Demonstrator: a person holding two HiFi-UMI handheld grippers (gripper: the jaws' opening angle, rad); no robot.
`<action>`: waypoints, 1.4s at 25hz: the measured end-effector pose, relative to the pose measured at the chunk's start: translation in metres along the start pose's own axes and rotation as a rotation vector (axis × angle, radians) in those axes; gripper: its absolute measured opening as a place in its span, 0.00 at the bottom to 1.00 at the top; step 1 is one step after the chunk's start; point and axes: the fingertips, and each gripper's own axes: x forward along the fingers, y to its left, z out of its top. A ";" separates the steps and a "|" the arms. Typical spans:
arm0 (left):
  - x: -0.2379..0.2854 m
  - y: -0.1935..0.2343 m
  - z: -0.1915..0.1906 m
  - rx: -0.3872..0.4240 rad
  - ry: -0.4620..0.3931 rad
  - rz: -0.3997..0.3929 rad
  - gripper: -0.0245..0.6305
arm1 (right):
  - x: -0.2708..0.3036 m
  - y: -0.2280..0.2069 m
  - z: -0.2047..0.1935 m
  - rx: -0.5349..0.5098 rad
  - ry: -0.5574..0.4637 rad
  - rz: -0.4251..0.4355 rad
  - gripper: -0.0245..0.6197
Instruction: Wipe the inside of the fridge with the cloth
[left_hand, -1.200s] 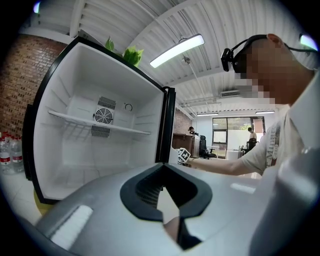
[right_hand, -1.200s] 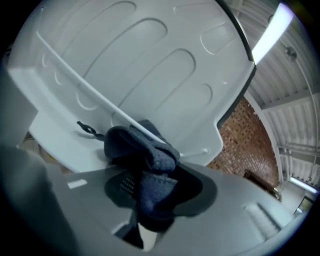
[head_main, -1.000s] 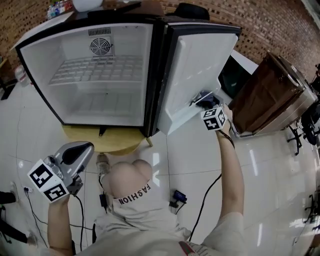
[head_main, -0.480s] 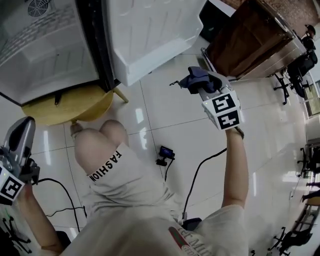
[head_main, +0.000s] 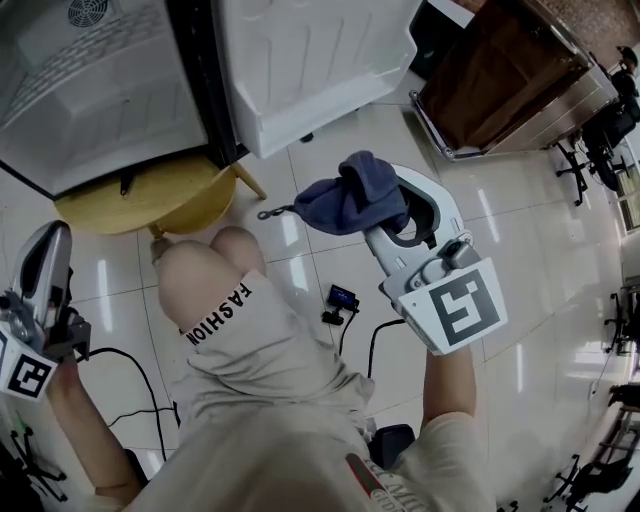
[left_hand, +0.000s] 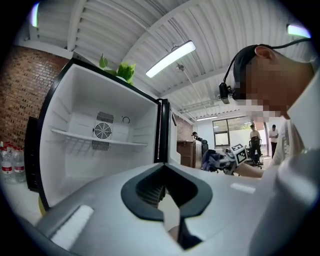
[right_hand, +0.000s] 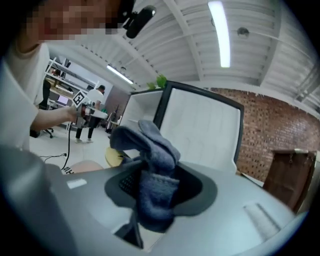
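The open fridge (head_main: 100, 100) stands at the top left of the head view, with its white door (head_main: 310, 60) swung out beside it. My right gripper (head_main: 372, 208) hovers over the floor in front of that door, away from the fridge, shut on a bunched blue cloth (head_main: 345, 198). In the right gripper view the cloth (right_hand: 155, 155) fills the jaws and droops over them, and the door (right_hand: 200, 135) lies beyond. My left gripper (head_main: 52, 240) is low at the left, shut and holding nothing. The left gripper view faces the bare fridge interior (left_hand: 100, 150), with my left gripper (left_hand: 162, 192) closed.
The fridge sits on a round yellow stool (head_main: 150, 205). A dark wooden cabinet (head_main: 510, 70) stands at the right. Cables and a small device (head_main: 343, 298) lie on the white tiled floor by the person's knee (head_main: 200, 275). Water bottles (left_hand: 7, 162) stand left of the fridge.
My right gripper has pulled away from the fridge door with the cloth and swung toward me and upward. The head view has tilted down. The left gripper has hardly shifted.
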 end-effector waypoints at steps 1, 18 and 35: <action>-0.004 -0.002 0.004 -0.007 -0.020 0.001 0.04 | 0.000 0.008 0.010 -0.010 -0.012 0.006 0.26; -0.041 -0.002 0.013 0.138 -0.013 0.035 0.04 | 0.061 0.095 0.100 0.083 -0.136 0.111 0.27; -0.009 0.035 -0.053 0.031 0.053 0.070 0.04 | 0.208 0.155 0.068 0.294 -0.156 0.024 0.27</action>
